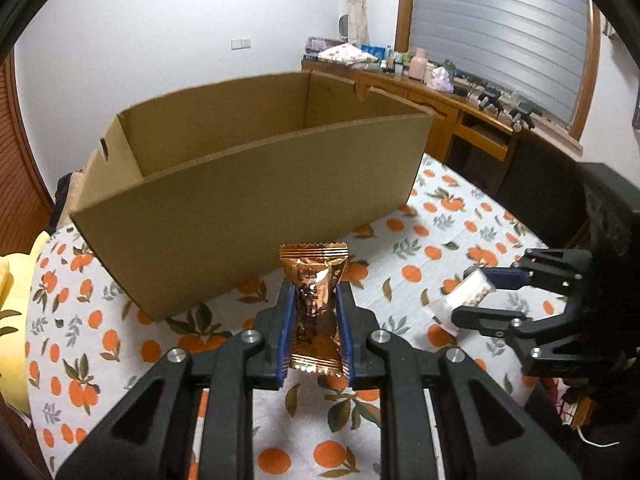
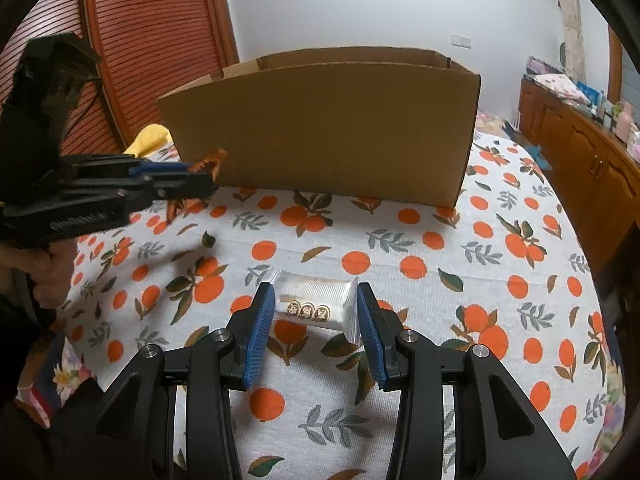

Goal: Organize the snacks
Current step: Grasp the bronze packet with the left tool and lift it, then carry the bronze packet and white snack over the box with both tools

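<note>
Left claw [image 1: 316, 300] clamped on copper snack pkt [image 1: 314, 304], held up w/ cardboard box [image 1: 224, 216] just behind. Right claw [image 2: 316, 308] grips white snack pkt [image 2: 316, 300] crosswise btwn my pads, over the tablecloth [image 2: 440, 264].

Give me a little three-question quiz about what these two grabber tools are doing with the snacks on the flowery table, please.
1. True or false: the left gripper has its jaws clamped on a copper foil snack packet.
2. What does the right gripper hold between its jaws?
A. a white snack packet with three round emblems
B. a banana
C. nothing
3. What container stands behind both snacks on the orange-print tablecloth, and do these views show anything in it?

Key:
1. True.
2. A, the white snack packet.
3. An open cardboard box; the visible part of its inside looks bare, but its floor is hidden.
</note>
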